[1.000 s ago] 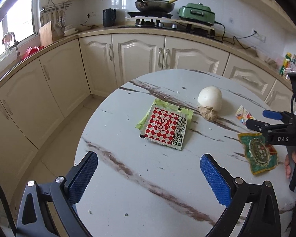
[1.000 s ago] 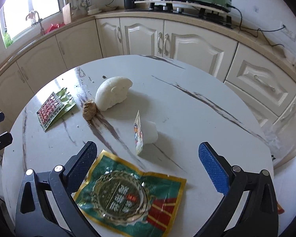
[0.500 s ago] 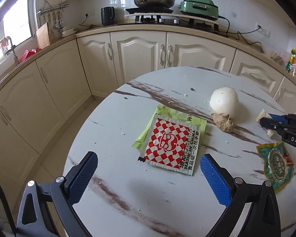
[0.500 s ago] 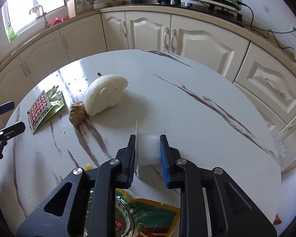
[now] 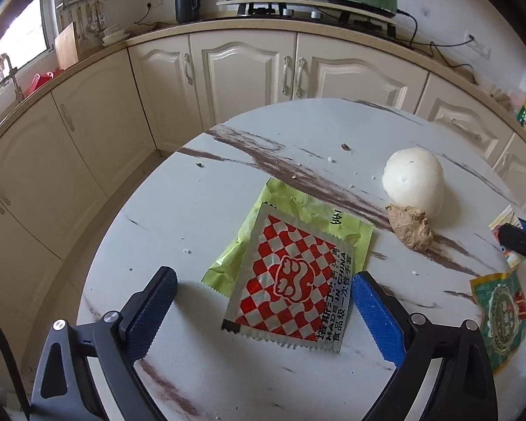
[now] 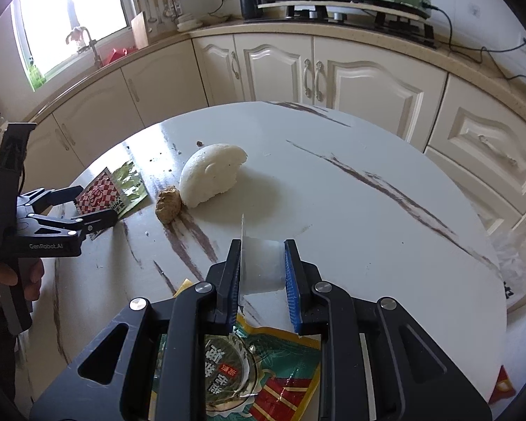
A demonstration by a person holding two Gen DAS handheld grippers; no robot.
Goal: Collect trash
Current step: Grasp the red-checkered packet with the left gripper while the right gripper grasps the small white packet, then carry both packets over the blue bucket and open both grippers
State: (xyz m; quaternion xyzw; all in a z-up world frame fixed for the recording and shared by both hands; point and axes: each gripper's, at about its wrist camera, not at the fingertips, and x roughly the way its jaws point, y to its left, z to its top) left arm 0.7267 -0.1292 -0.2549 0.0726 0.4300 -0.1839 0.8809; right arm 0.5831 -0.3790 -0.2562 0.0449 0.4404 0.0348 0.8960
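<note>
The right gripper (image 6: 262, 280) clamps a small translucent plastic cup (image 6: 262, 266), its peeled foil lid upright, above a crinkled green wrapper (image 6: 249, 368). The left gripper (image 5: 263, 310), jaws wide and just narrowing, straddles a flat checkered sachet (image 5: 291, 280) on the glossy marble table (image 5: 210, 203).

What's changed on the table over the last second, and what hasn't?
The right claw closed on the small plastic cup, which was loose a second ago. The left claw came in low over the red checkered packet, jaws wide but just starting to close, nothing gripped. The bun, brown lump and green wrapper haven't moved.
</note>
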